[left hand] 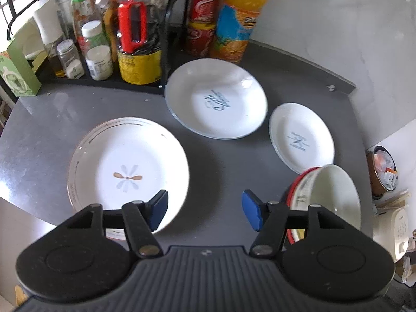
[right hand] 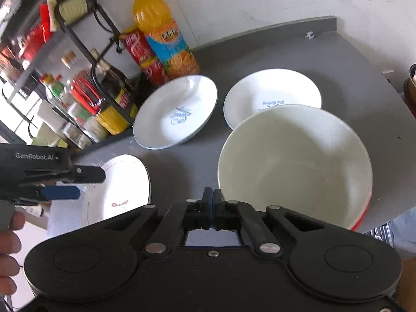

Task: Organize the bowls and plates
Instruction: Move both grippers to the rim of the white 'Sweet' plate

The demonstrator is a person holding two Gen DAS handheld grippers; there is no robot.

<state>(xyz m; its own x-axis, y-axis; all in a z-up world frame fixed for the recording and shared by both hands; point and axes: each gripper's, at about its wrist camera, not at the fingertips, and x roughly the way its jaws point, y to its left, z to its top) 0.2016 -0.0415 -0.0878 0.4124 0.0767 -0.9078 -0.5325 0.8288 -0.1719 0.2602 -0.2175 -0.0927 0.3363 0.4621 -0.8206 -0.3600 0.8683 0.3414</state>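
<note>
In the left wrist view, the left gripper (left hand: 205, 209) hangs spread wide with nothing in it, above the grey counter (left hand: 223, 161); the flower plate (left hand: 128, 171) lies near left, the red-rimmed bowl (left hand: 330, 195) tilts near right. In the right wrist view, the right gripper (right hand: 212, 205) is pressed together right at that bowl's (right hand: 293, 166) near-left rim, whether pinching it I cannot tell. I think lift slowly, keep the bowl level
</note>
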